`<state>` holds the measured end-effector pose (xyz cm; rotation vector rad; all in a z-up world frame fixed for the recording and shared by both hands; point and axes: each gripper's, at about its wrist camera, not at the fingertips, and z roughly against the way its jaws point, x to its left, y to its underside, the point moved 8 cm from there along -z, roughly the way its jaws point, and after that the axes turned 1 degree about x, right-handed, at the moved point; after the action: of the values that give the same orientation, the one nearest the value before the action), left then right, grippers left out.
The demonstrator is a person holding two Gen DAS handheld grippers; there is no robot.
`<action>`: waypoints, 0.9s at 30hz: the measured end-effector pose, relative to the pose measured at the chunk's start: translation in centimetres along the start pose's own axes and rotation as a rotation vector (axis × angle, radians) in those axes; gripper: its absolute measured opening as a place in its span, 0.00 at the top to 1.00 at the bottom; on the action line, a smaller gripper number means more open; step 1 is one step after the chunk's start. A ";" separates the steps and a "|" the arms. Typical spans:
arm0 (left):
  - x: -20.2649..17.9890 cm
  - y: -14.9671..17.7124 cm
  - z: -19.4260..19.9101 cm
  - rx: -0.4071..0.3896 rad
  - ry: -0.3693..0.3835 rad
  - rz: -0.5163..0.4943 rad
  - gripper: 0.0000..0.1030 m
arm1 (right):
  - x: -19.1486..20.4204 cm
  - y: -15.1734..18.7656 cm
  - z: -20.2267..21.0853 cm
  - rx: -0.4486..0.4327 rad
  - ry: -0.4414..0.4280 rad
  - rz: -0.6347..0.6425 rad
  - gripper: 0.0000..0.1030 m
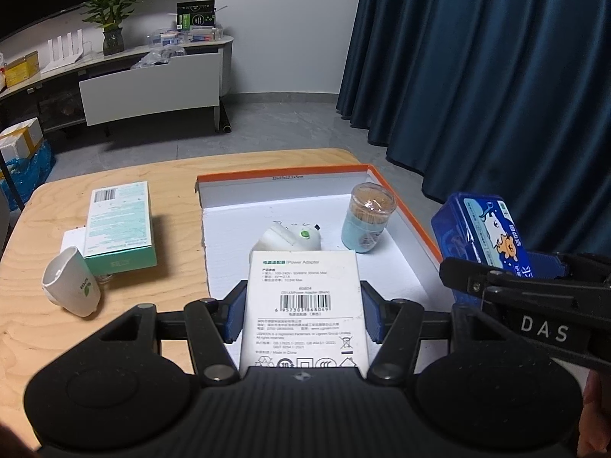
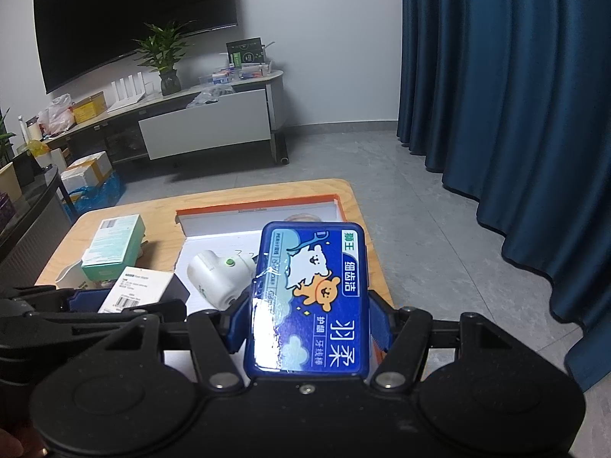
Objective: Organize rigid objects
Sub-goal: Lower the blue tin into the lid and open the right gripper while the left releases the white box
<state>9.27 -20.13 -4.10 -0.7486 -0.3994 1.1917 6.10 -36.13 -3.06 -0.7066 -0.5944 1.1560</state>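
Left wrist view: the left tongs (image 1: 303, 315) are closed on a white adapter box (image 1: 303, 305), blue pads pressing both its long sides, holding it above the near part of the orange-rimmed tray (image 1: 416, 221). Inside the tray sit a white device (image 1: 290, 238) with a green button and a toothpick jar (image 1: 368, 217) near the far right corner. On the worktop (image 1: 38, 324) left of the tray lie a teal box (image 1: 118, 225) and a tipped white cup (image 1: 72, 286). The right tongs (image 1: 492, 278) show at the right edge with a blue case (image 1: 481, 233).

Right wrist view: the right tongs (image 2: 309, 328) clamp the blue case (image 2: 309, 301) by its sides, above the tray's right side (image 2: 336, 206). The left tongs (image 2: 126, 305) with the adapter box (image 2: 139, 290) appear at lower left.
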 end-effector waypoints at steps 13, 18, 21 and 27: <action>-0.3 0.3 -1.2 0.035 0.000 0.000 0.42 | -0.6 0.1 -2.2 0.038 -0.009 0.008 0.28; -0.1 0.6 -1.8 0.050 -0.007 0.004 0.42 | -0.7 -0.1 -3.3 0.062 -0.025 0.019 0.28; -0.2 0.8 -2.1 0.061 -0.005 0.007 0.42 | -0.7 -0.1 -4.0 0.074 -0.033 0.023 0.28; -0.4 1.0 -2.7 0.076 -0.007 0.005 0.42 | -0.9 -0.6 -5.8 0.076 -0.029 0.050 0.26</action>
<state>10.22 -21.14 -6.67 -0.6803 -0.3559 1.2074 10.45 -38.18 -6.39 -0.6438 -0.5571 1.2313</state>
